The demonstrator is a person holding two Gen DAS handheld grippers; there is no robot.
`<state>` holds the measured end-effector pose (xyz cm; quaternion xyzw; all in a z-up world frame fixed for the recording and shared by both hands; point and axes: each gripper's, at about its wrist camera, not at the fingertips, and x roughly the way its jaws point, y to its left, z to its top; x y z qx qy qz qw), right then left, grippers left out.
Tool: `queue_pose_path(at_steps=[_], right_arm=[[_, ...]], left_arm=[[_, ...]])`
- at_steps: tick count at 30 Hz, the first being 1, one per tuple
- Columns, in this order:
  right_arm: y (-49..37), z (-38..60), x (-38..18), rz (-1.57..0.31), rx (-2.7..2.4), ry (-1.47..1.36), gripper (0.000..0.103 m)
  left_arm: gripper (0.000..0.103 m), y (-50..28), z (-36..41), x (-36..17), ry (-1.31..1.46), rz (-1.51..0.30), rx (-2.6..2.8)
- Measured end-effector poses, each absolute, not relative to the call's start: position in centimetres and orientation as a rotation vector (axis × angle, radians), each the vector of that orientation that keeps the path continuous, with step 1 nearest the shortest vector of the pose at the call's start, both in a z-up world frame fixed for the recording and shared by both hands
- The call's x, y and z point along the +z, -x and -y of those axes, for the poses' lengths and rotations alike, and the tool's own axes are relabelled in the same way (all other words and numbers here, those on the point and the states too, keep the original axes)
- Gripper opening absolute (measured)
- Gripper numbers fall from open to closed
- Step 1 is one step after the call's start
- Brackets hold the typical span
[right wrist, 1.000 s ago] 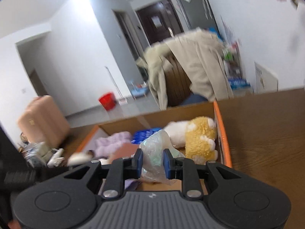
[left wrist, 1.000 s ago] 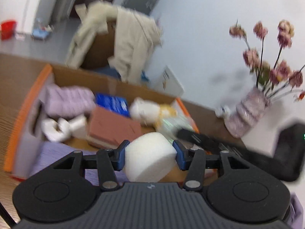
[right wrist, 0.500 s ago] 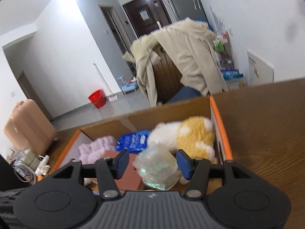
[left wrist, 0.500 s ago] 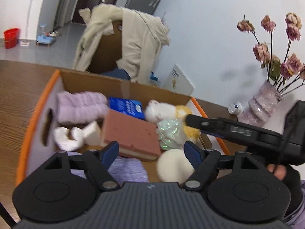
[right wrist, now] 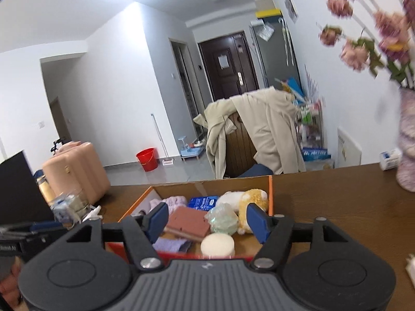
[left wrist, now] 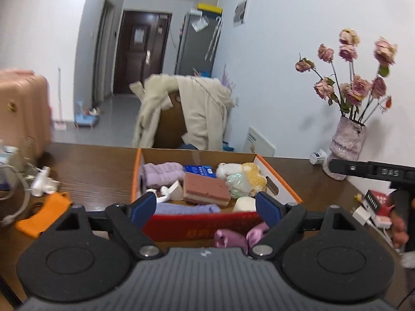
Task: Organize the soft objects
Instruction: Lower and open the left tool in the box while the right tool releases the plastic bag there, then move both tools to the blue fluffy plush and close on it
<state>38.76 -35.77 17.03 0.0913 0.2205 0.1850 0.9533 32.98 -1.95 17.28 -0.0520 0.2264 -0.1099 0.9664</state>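
Observation:
An orange-rimmed cardboard box (left wrist: 285, 185) (right wrist: 270, 194) on the brown table holds soft things: a white round sponge (left wrist: 245, 204) (right wrist: 217, 245), a crumpled greenish plastic wad (left wrist: 237, 181) (right wrist: 223, 221), a pink sponge block (left wrist: 206, 189), a plush toy (right wrist: 253, 202), lilac cloths (left wrist: 162, 171) and a blue pack (left wrist: 199, 171). My left gripper (left wrist: 206, 208) hangs back from the box's near side, its jaws opening with nothing between them. My right gripper (right wrist: 206, 219) is likewise drawn back above the box, jaws opening and empty. A pink satin bow (left wrist: 237, 235) lies in front of the box.
A vase of dried flowers (left wrist: 347, 147) stands at the table's right. An orange cloth (left wrist: 44, 213), white plugs and cables (left wrist: 42, 181) lie at the left. A chair draped with a beige coat (left wrist: 192, 114) is behind the table. A red book and charger (left wrist: 373, 208) lie at right.
The left gripper let the white sponge drop into the box and the right one released the plastic wad. Both opened, then pulled back and up from the box.

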Motion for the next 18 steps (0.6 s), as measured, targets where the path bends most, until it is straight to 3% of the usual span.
queue_pose_path(at_steps=[10,13,18], right_arm=[[-26.8,36.5,13.6,-0.449,0.387,-0.139,0.075],[-24.4,36.0,11.5,-0.491,0.386,-0.124,0.080],[-22.2,36.3,8.7,-0.558,0.409,-0.186,0.081]], left_arm=[[0.091,-20.9,3.9,14.4,0.118,-0.423,-0.193],[0.095,-18.9,4.6,12.8,0.137,-0.439,-0.191],[0.095,-17.4,5.1,10.2,0.150,-0.500,-0.185]])
